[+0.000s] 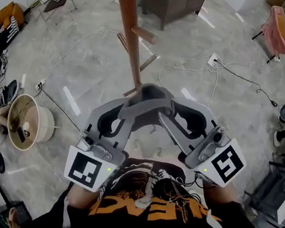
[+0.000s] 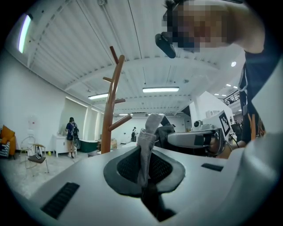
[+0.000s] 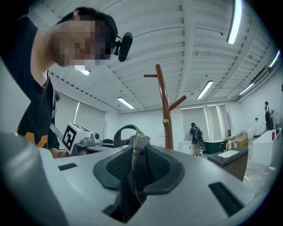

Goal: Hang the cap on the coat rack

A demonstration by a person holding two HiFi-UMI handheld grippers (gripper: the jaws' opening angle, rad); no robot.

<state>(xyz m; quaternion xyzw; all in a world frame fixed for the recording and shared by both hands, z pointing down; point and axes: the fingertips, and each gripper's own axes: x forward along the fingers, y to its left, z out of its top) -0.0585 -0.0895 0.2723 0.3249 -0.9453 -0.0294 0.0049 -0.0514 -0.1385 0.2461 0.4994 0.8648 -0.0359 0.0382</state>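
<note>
Left gripper: clamped tight on cap edge
Right gripper: pinched shut on cap's strap
Cap: held right by coat rack
Room: open floor around rack

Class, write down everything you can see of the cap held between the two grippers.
The cap is grey, soft fabric, held up in the air close to the pole of the brown coat rack, not on a peg. The left gripper pinches a fold of its cloth. The right gripper pinches its strap, which carries a brass-coloured buckle.
</note>
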